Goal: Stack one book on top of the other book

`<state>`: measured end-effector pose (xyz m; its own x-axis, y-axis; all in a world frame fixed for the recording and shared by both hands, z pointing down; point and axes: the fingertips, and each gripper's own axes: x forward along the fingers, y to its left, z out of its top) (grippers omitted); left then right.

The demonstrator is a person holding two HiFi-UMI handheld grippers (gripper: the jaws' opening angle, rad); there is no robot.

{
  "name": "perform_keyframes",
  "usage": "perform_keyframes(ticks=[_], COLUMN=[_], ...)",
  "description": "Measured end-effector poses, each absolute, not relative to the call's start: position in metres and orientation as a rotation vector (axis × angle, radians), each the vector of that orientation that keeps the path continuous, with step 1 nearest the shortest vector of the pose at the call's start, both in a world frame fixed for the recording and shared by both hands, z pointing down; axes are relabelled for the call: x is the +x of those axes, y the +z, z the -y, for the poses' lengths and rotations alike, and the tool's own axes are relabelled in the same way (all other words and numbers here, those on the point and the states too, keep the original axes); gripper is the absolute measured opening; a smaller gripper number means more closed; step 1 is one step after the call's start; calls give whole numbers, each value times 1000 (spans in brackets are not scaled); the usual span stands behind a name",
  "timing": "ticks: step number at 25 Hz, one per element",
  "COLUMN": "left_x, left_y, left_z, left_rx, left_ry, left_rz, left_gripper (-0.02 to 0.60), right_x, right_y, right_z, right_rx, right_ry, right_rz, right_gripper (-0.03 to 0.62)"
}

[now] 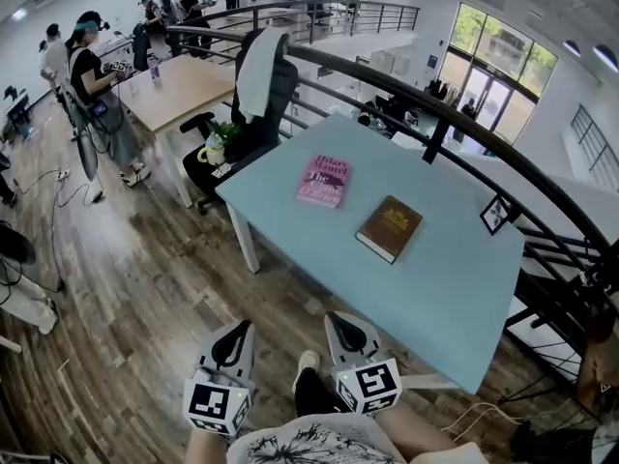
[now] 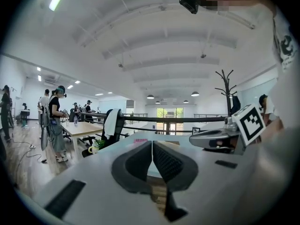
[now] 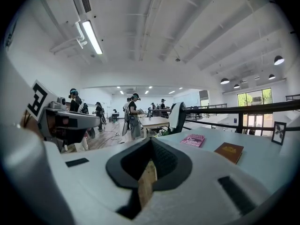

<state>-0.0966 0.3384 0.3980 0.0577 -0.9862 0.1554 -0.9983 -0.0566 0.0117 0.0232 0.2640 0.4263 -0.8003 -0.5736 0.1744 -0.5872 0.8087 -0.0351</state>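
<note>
Ana: It is a big, bright room with a wood floor [image 1: 126, 288]. A light blue table [image 1: 435, 307] stands by a black rail [image 1: 464, 129].

Ben: Where are the books?

Ana: Both lie flat on the table. The pink book [image 1: 323, 181] is toward the left end, about halfway between the near edge and the far edge. The brown book [image 1: 389, 227] is near the middle of the table. They are close, but they do not touch.

Ben: So no book is on top of the other one?

Ana: No. That job is not done, and it looks like it has not begun.

Ben: What are the person's grippers doing?

Ana: The left gripper [image 1: 235, 334] is closed tight with nothing in it. The right gripper [image 1: 345, 329] is closed too, and it holds nothing. Both are over the floor, short of the table's near edge, well apart from the books.

Ben: Is anything else on the table?

Ana: A small picture frame [image 1: 495, 214] stands by the far right corner. It is not in the way.

Ben: What is left to do?

Ana: Nearly all of it, it seems. A gripper would have to open, reach over the near edge and take one book. Then it would have to lift that book and lay it flat on the other.
</note>
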Motion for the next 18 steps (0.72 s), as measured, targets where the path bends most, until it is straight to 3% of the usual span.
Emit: perform_keyframes(ticks=[9, 18], left_x=[-129, -142], left_y=[382, 395], left_z=[-167, -77], left_rx=[2216, 2265], left_ry=[163, 206], left_rz=[2060, 2000], left_gripper=[11, 11], right_x=[-3, -5], right_y=[422, 436], right_z=[-93, -7], right_rx=[974, 1052], right_ry=[119, 190], right_rz=[2807, 2759], right_gripper=[-6, -6])
